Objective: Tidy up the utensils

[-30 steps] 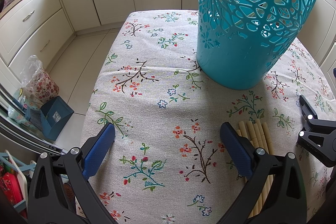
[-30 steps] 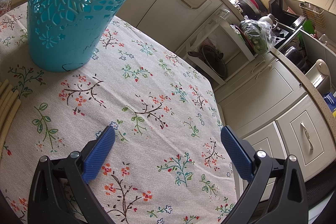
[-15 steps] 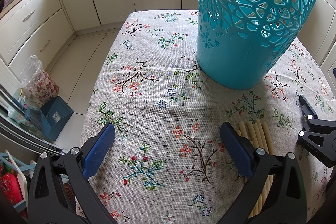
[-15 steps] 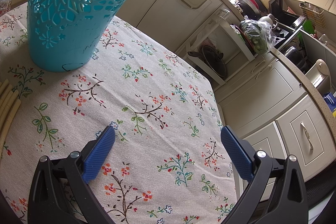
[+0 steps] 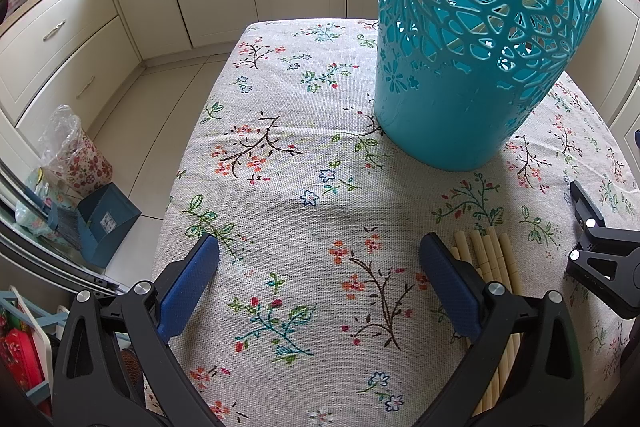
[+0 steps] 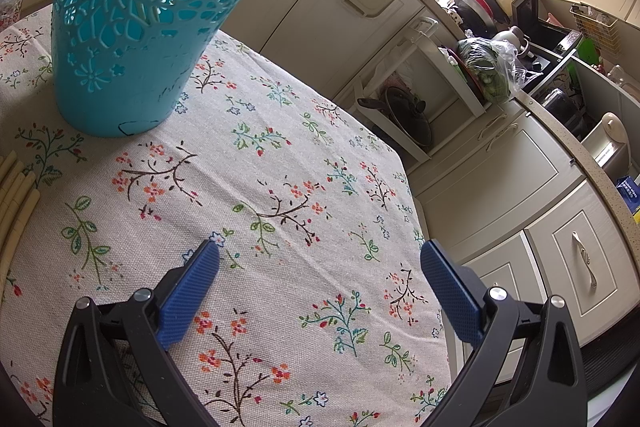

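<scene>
A tall teal perforated basket (image 5: 476,39) stands upright on the floral tablecloth (image 5: 304,163); in the right wrist view the basket (image 6: 132,11) is at upper left. A bundle of pale wooden chopsticks (image 5: 492,259) lies flat on the cloth in front of the basket, partly hidden behind my left gripper's right finger. My left gripper (image 5: 320,279) is open over bare cloth, just left of the chopsticks. The chopsticks (image 6: 16,191) show at the left edge of the right wrist view. My right gripper (image 6: 320,283) is open and empty, well right of them.
The table's left edge (image 5: 180,171) drops to a tiled floor with a blue dustpan (image 5: 100,223). The right edge (image 6: 416,211) faces cream cabinets (image 6: 500,187) and a rack holding a pan (image 6: 408,115). The other gripper's black frame (image 5: 600,251) sits right of the chopsticks.
</scene>
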